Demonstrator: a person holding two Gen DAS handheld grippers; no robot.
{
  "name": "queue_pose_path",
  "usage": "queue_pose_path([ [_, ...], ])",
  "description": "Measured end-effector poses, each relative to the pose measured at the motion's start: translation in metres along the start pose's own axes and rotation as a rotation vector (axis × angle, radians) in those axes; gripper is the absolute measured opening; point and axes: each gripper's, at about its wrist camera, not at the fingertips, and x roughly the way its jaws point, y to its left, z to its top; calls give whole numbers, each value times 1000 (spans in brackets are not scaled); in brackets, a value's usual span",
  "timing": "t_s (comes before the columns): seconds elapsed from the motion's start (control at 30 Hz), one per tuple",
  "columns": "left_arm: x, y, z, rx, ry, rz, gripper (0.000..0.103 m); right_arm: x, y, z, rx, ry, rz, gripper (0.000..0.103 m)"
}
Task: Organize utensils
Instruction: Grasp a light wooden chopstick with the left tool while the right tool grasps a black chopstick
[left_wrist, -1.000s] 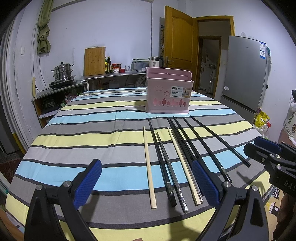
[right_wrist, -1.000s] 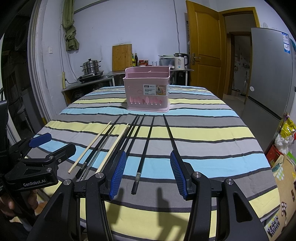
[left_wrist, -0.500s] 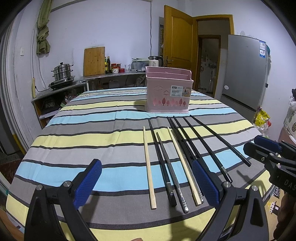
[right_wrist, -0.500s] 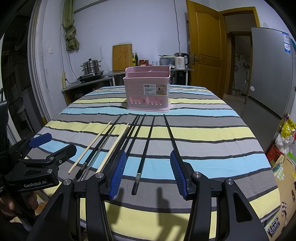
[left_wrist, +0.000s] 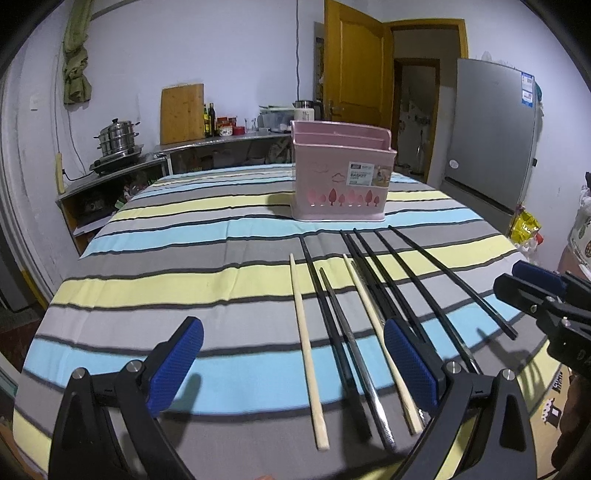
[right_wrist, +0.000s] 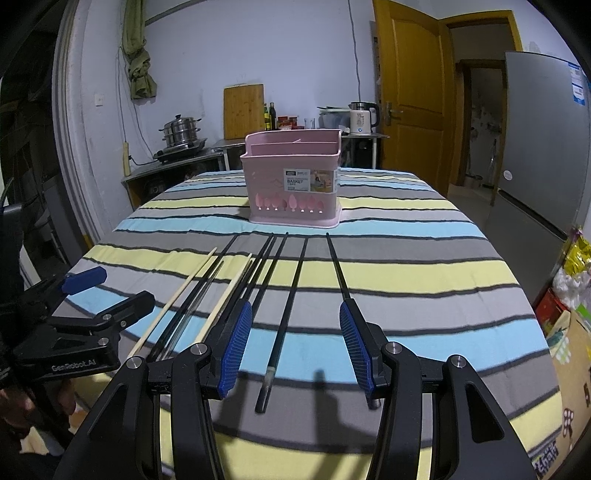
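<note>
Both hand-held grippers, left (left_wrist: 291, 365) and right (right_wrist: 295, 343), hover spread apart at the bench's (left_wrist: 184, 295) near edge; chopsticks (right_wrist: 282, 314) look light, stiff, slippery — pinch mid-shaft.

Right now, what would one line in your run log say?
left gripper: open, holding nothing | right gripper: open, over a black chopstick | pink basket: looks empty | chopsticks: all on table

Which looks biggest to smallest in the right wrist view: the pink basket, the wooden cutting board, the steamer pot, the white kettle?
1. pink basket, though it stands nearest
2. wooden cutting board
3. steamer pot
4. white kettle
</note>
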Motion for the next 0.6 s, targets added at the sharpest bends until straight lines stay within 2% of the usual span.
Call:
queue_pose_path([
  [0.1,16,8,7,-21,44,-1,100,11,-2,7,-3,12,4,51],
  [0.33,55,18,21,-34,156,-31,88,42,-11,24,14,55,4,51],
  [0.47,75,22,26,-48,220,-48,87,62,-17,34,22,89,11,51],
  [0.6,88,25,32,-62,252,-48,83,77,-23,41,24,120,8,50],
])
